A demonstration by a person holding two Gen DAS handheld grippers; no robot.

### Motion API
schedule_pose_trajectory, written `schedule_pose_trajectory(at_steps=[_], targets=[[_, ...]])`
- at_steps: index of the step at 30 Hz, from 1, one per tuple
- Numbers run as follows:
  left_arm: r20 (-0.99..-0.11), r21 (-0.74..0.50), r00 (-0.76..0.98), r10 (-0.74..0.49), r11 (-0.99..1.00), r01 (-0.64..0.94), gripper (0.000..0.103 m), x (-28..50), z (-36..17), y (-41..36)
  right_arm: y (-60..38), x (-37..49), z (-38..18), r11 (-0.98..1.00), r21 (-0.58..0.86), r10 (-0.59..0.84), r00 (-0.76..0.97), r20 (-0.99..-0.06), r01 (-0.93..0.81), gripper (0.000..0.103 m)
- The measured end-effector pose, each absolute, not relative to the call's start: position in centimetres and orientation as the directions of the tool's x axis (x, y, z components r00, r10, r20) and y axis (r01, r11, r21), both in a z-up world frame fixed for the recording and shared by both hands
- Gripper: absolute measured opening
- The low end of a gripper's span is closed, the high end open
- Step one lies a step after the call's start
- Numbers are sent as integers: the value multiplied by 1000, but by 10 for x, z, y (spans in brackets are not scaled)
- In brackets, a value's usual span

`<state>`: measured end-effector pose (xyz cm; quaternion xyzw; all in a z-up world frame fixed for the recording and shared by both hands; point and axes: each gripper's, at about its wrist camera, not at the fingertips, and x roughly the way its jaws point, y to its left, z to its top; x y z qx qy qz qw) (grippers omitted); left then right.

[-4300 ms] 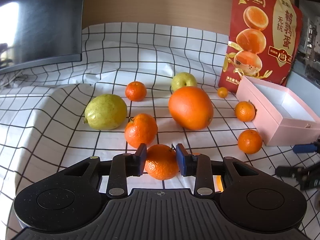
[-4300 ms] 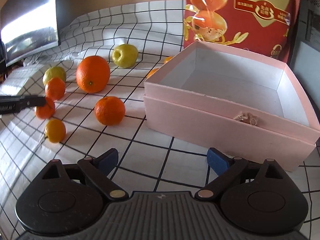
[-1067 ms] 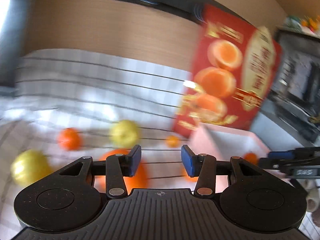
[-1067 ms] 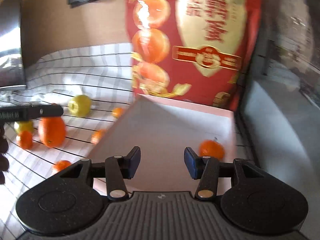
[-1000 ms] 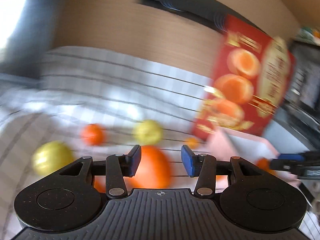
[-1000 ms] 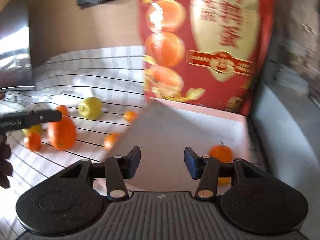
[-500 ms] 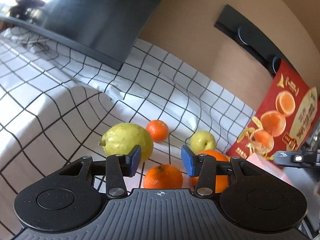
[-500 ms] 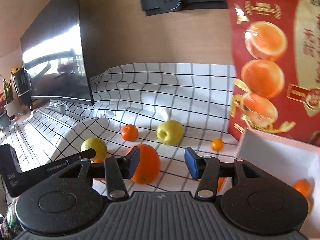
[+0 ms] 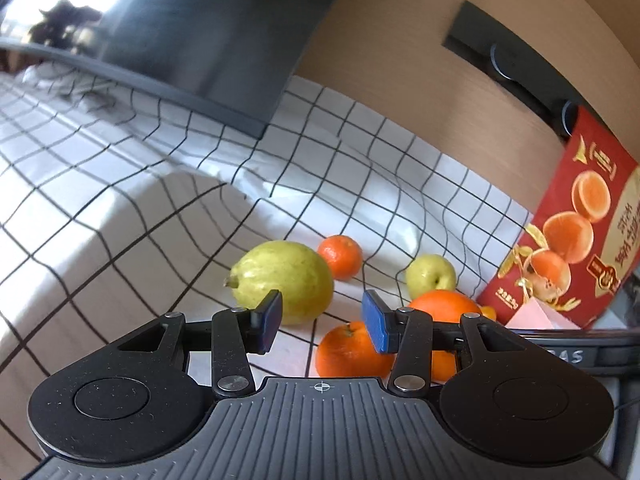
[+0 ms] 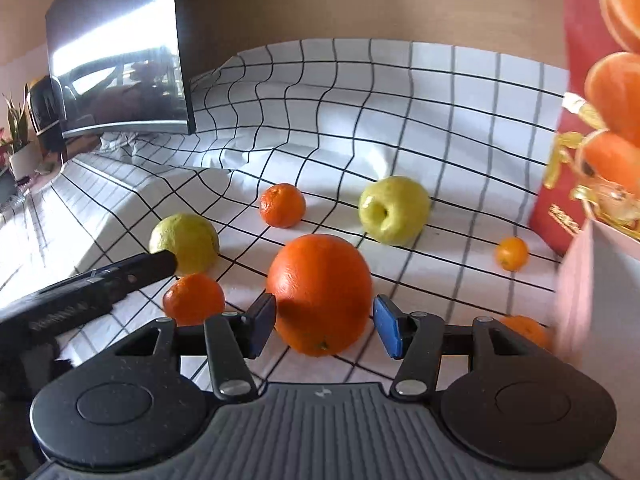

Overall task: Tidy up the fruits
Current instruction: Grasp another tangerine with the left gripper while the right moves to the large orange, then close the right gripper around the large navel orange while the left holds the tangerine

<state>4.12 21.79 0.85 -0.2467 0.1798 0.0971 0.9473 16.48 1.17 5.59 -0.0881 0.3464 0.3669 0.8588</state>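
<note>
**Both grippers empty above the fruit**

Our right hand-held gripper (image 10: 324, 326) hangs released, the big orange (image 10: 320, 292) just ahead between its fingers. Our left hand-held gripper (image 9: 320, 322) is released too, the guava (image 9: 286, 280) ahead-left, a mandarin (image 9: 352, 354) ahead-right.

A big orange (image 10: 320, 292) lies on the checked cloth among tangerines (image 10: 282, 205), guavas (image 10: 394, 210).

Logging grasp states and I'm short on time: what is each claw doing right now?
Left claw: open, holding nothing.
Right claw: open, empty, lined up on the big orange but not gripping it.
</note>
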Motion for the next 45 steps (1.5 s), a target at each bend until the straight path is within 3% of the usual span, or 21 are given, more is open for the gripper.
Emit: schedule_pose_trajectory(at_steps=[5,14,23,39,45], targets=[[-396,-463,914,89,840,-282,49,41,6,225,33,165,43,713,76,556,496,-667,-697,68],[-395,-475,916,69,838,-268,49,41,4,226,23,156,44,719,107,552,471,-688,-687,66],[-382,-441,923,38,871,-218,49,42,8,215,-37,90,63,603,133,638,375,-673,-787,65],[-469,-272,883,25,947,-171,55,63,7,178,-119,81,49,610,247,728,410,-550,-752,68],[-515,-137,854,75,976,-168,55,75,8,154,-127,85,39,562,314,776,356,-521,-765,72]])
